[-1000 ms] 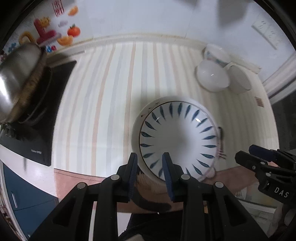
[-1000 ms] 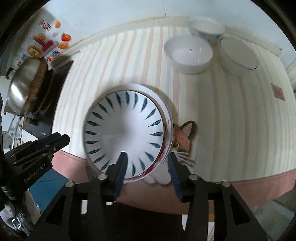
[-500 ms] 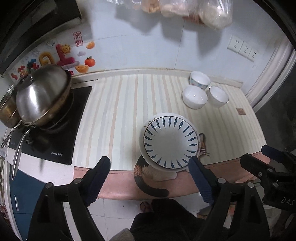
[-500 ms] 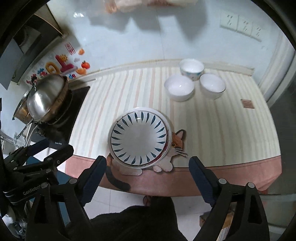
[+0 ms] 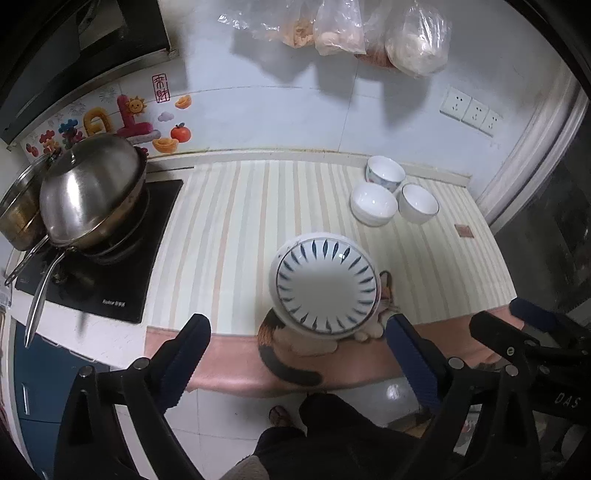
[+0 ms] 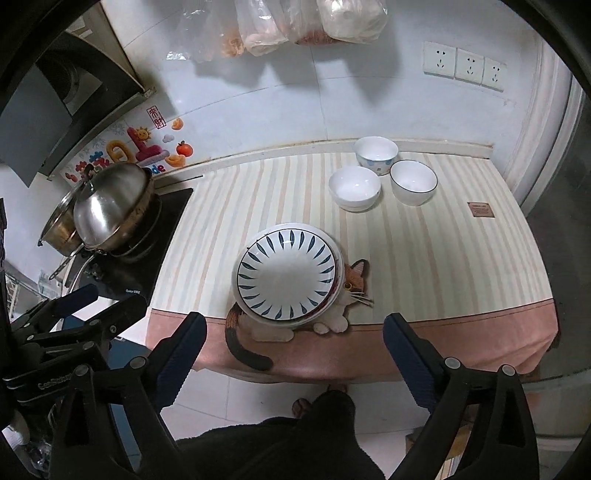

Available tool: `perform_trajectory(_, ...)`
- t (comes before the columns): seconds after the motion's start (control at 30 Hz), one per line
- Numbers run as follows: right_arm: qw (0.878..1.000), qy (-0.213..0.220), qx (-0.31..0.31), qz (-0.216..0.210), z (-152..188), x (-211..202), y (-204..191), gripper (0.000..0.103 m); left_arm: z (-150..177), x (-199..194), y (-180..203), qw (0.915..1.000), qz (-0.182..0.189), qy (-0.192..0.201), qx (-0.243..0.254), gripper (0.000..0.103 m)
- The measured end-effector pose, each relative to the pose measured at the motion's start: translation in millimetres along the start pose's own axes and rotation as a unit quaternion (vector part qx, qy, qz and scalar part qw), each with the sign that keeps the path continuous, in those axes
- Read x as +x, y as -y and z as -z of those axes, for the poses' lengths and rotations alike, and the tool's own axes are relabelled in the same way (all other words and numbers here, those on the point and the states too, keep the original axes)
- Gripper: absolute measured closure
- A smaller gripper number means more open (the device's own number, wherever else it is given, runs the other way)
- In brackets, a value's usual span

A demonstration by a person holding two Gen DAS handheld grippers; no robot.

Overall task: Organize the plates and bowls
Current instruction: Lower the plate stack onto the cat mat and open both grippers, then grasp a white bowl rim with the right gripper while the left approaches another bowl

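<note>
A stack of plates, topped by a white plate with blue leaf marks [image 5: 325, 286] [image 6: 286, 273], rests near the front edge of the striped counter cloth [image 5: 229, 229], partly over a cat picture [image 6: 354, 280]. Three white bowls [image 5: 373, 203] [image 6: 354, 186] cluster at the back right. My left gripper [image 5: 297, 325] hangs high above the counter's front edge, jaws opening wide, with nothing between them. My right gripper [image 6: 294, 319] is likewise raised and opening, and holds nothing. Each wrist view shows the other gripper at its side: right gripper [image 5: 509, 314], left gripper [image 6: 81, 306].
A steel wok with a lid [image 5: 90, 192] [image 6: 110, 206] sits on a black hob [image 5: 110, 280] at the left. Plastic bags [image 5: 332, 29] hang on the wall, with sockets [image 6: 461, 64] to the right. A person's dark clothing [image 6: 295, 443] fills the bottom, over tiled floor.
Both grippers let go of the top plate's rim, opened wide, and rose up and back from the counter. The plate stack stays where it was.
</note>
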State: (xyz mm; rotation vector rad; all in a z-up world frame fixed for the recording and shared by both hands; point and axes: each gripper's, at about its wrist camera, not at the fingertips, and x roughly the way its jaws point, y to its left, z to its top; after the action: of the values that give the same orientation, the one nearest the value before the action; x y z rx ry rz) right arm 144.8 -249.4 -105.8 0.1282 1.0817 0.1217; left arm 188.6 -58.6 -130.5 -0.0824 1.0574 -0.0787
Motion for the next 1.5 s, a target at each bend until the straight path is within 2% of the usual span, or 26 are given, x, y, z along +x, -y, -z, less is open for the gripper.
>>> perform_trajectory(0.13,0.999,-0.007,0.023,-0.040,-22,23,22,0.004,-30,24,6,0.9997,0.012,0.017,-0.014,0.005)
perform_trajectory(0.23,0.998,0.000,0.035,-0.058,-50,46,43,0.004,-63,58,18,0.9996,0.017,0.020,-0.008,0.005)
perform_trajectory(0.33,0.997,-0.008,0.051,-0.065,-83,82,74,0.004,-99,104,33,0.9998,0.002,0.018,0.001,0.005)
perform_trajectory(0.43,0.996,-0.025,0.057,-0.058,-116,127,107,0.004,-134,158,46,1.0000,-0.009,-0.004,0.001,0.005)
perform_trajectory(0.5,0.996,-0.046,0.065,-0.049,-137,166,131,0.005,-158,204,53,0.9993,-0.007,-0.038,-0.003,0.007)
perform_trajectory(0.6,0.993,-0.081,0.079,-0.042,-160,220,161,0.011,-180,263,62,0.9964,0.004,-0.084,-0.012,0.022)
perform_trajectory(0.67,0.989,-0.098,0.100,-0.046,-172,256,181,0.019,-190,298,66,0.9930,0.015,-0.116,-0.020,0.042)
perform_trajectory(0.77,0.984,-0.122,0.118,-0.051,-184,301,201,0.034,-197,343,73,0.9871,0.024,-0.156,-0.026,0.050)
perform_trajectory(0.83,0.981,-0.132,0.129,-0.062,-189,323,211,0.041,-199,365,79,0.9841,0.029,-0.174,-0.022,0.051)
perform_trajectory(0.93,0.979,-0.142,0.135,-0.063,-196,351,220,0.055,-200,397,90,0.9778,0.038,-0.206,-0.008,0.066)
perform_trajectory(0.97,0.977,-0.146,0.139,-0.065,-197,358,222,0.062,-200,404,93,0.9757,0.046,-0.214,-0.007,0.075)
perform_trajectory(1.0,0.976,-0.151,0.142,-0.069,-198,366,224,0.072,-200,410,95,0.9741,0.049,-0.221,-0.005,0.077)
perform_trajectory(1.07,0.973,-0.160,0.148,-0.081,-199,378,226,0.083,-200,415,99,0.9728,0.052,-0.226,0.001,0.087)
perform_trajectory(1.3,0.974,-0.160,0.140,-0.082,-202,380,222,0.085,-189,392,114,0.9753,0.048,-0.215,0.017,0.088)
perform_trajectory(1.5,0.977,-0.147,0.126,-0.083,-191,336,222,0.085,-163,340,132,0.9773,0.064,-0.199,0.033,0.088)
